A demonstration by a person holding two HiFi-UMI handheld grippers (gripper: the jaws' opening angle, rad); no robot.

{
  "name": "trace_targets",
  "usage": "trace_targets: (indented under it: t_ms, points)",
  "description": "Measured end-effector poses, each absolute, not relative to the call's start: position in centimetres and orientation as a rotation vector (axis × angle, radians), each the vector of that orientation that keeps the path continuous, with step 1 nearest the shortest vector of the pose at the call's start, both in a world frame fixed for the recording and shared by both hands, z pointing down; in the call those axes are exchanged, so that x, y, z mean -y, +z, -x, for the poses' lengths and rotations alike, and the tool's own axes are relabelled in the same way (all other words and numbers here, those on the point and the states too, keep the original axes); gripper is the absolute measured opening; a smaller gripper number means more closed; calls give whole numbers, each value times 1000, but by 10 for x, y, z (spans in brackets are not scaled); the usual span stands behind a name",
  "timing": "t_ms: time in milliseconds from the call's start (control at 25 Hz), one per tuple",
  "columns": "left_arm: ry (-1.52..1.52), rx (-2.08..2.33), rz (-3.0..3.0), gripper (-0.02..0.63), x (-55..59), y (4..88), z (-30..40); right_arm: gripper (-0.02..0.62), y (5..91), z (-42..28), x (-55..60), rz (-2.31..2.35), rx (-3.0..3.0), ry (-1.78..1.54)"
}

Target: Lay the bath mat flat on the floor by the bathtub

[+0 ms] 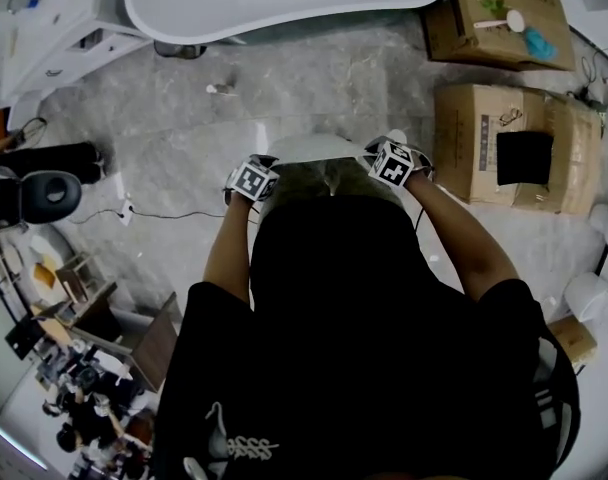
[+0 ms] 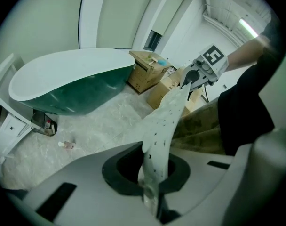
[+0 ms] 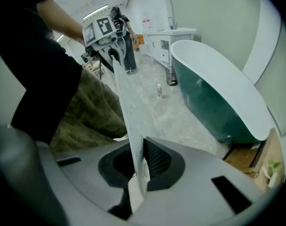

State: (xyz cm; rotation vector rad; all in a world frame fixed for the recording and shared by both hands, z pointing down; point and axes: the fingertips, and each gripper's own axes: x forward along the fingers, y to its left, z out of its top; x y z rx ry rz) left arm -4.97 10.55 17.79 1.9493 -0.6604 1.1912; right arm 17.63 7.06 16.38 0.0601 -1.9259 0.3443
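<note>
White bath mat (image 1: 309, 149) hangs between two grippers in the middle of the head view. It is one mat, and it has tiny dark dots on it. The left gripper (image 1: 252, 176) holds one end and the right gripper (image 1: 394, 160) holds the other end. Each gripper has one cube with black and white squares on it.

In the left gripper view, the jaws of the left gripper (image 2: 152, 192) are pressed tight on the mat's edge (image 2: 164, 121). The mat runs up from there to the other gripper (image 2: 199, 73) in the upper right. In the right gripper view, the jaws of the right gripper (image 3: 136, 182) pinch the mat (image 3: 129, 107) too. The mat runs up to the other gripper (image 3: 105, 36) in the upper left.

One bathtub (image 1: 284, 3) lies along the top of the head view. It is white inside and green outside (image 2: 72, 95). The grey stone floor (image 1: 184, 148) lies between the tub and the mat. One small bottle (image 1: 220, 89) lies on the floor near the tub. Two brown cardboard boxes stand at the upper right, one (image 1: 499, 18) above the other (image 1: 464, 143). The person wears a black shirt.
</note>
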Motion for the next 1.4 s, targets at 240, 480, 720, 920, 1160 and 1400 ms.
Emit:
trace_targets:
  t_ms: [240, 480, 720, 920, 1160, 1400]
  points:
    - [1197, 597, -2024, 26, -92, 178, 56, 28, 159, -166, -64, -203, 1914, 384]
    - [1262, 496, -2123, 25, -95, 177, 70, 28, 160, -153, -74, -277, 1891, 433]
    - [1255, 431, -2163, 26, -101, 194, 85, 28, 167, -138, -77, -334, 1848, 464]
    - [1220, 365, -2211, 26, -101, 205, 93, 28, 177, -126, -69, -402, 1824, 495]
    - [1245, 361, -2205, 25, -90, 225, 101, 28, 191, -120, -62, -438, 1806, 457]
    - [1335, 384, -2183, 26, -87, 239, 99, 28, 216, -126, -59, -472, 1845, 431]
